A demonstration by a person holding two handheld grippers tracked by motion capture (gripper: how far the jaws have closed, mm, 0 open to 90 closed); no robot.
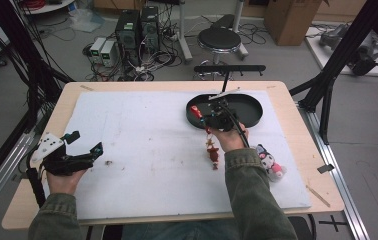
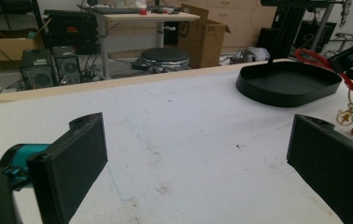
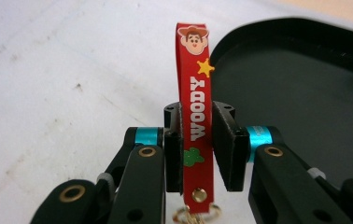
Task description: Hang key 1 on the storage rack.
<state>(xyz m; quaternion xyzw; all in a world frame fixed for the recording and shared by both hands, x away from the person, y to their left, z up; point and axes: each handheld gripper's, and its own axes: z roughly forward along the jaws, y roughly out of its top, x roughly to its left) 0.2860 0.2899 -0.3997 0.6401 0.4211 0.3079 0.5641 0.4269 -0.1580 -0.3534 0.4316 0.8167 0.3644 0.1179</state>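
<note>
Here the right gripper (image 3: 197,140) is clamped on a red strap (image 3: 194,107), beside the near-left rim of the black tray (image 1: 249,117). Its figure charm (image 1: 213,152) dangles below. Far left, the left gripper (image 2: 198,163) stands wide apart, grasping nothing.

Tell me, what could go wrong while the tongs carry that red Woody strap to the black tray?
1. The right tongs pinch only the thin red strap, so it might slip out.
2. The little charm dangles below on its ring and could swing, catching the black tray rim instead of landing inside.
3. The plush toy lies close by the person's sleeve, which could knock it.
</note>
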